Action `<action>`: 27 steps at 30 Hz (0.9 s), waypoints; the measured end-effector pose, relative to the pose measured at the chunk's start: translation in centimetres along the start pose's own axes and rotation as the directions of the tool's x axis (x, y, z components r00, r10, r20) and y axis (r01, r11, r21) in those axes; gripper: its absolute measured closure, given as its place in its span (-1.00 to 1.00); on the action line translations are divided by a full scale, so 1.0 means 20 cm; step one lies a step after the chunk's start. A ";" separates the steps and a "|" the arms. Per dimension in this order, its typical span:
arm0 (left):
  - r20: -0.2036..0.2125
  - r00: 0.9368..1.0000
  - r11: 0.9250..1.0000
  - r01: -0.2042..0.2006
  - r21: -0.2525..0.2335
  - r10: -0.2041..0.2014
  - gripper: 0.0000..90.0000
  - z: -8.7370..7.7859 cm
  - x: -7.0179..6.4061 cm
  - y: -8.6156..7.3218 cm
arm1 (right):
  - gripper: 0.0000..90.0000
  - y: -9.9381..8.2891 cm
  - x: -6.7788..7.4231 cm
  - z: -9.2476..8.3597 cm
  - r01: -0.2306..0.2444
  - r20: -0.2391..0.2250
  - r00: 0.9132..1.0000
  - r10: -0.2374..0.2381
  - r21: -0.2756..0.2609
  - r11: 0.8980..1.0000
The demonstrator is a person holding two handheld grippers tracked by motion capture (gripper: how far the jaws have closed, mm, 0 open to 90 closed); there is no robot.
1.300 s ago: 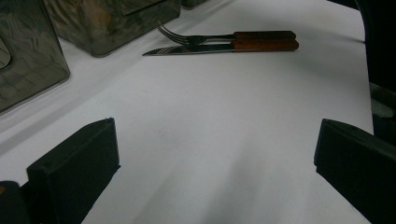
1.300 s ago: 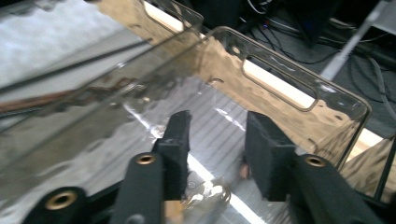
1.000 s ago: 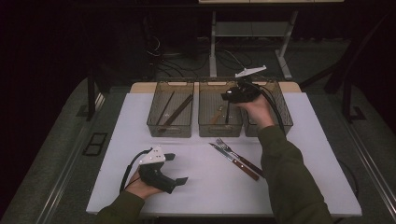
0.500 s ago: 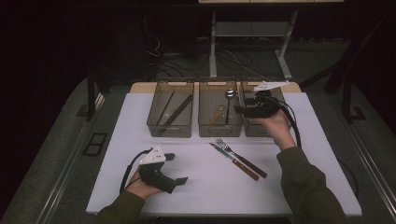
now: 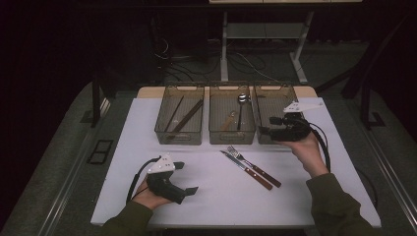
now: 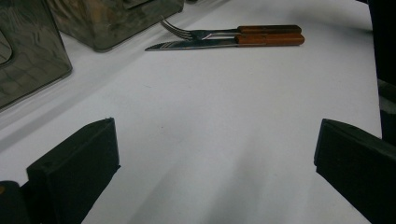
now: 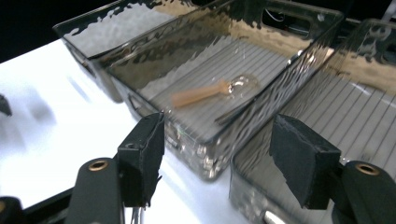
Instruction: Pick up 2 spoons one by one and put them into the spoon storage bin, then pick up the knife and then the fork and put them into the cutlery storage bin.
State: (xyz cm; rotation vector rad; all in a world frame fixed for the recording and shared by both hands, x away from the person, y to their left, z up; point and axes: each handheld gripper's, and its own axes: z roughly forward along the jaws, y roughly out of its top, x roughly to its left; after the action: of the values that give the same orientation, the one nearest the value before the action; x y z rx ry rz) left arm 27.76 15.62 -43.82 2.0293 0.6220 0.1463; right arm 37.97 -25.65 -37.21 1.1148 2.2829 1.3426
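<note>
Near the right bin (image 5: 275,101), the empty right gripper (image 5: 263,131) has just been opening; stiff, slippery fork (image 5: 251,163) wants a wooden-handle grip.

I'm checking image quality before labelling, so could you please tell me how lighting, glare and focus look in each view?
High view: dim surroundings, with the white table lit evenly and sharp. Left gripper view: the fork and knife are crisp, with soft shadows on the table. Right gripper view: rippled glare on the middle bin distorts the wooden-handled spoon; the near fingers are slightly soft.

Dark cables (image 5: 246,61) lie on the floor by a grey stand (image 5: 265,32) behind the table.
</note>
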 end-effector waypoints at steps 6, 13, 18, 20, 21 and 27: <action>-0.003 1.000 1.000 0.000 0.002 0.000 -1.00 0.00 0.00 0.00 | -0.25 -0.09 0.01 -0.04 0.000 0.008 1.000 0.000 0.023 1.000; -0.005 1.000 1.000 -0.002 0.003 0.002 -1.00 0.00 0.00 0.00 | -0.26 -0.18 0.02 -0.08 0.011 0.013 1.000 -0.012 0.054 0.998; -0.008 1.000 1.000 0.000 0.005 0.000 -1.00 0.00 0.00 0.00 | -0.27 -0.22 0.05 -0.11 0.017 0.006 1.000 -0.018 0.080 0.997; -0.010 1.000 1.000 -0.002 0.005 0.002 -1.00 0.00 0.00 0.00 | -0.27 -0.23 0.06 -0.12 0.027 -0.005 1.000 -0.027 0.110 0.994; -0.011 1.000 1.000 -0.001 0.006 0.001 -1.00 0.00 0.00 0.00 | -0.27 -0.24 0.07 -0.12 0.030 -0.007 1.000 -0.029 0.121 0.992; -0.011 1.000 1.000 -0.003 0.002 0.003 -1.00 0.00 0.00 0.00 | -0.23 -0.24 0.09 -0.12 0.035 -0.030 0.999 -0.030 0.186 0.982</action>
State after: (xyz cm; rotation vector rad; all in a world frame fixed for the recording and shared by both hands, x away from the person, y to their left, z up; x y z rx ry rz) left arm 27.67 15.61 -43.83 2.0330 0.6260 0.1589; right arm 33.10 -27.09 -39.67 1.1163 2.4772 1.1576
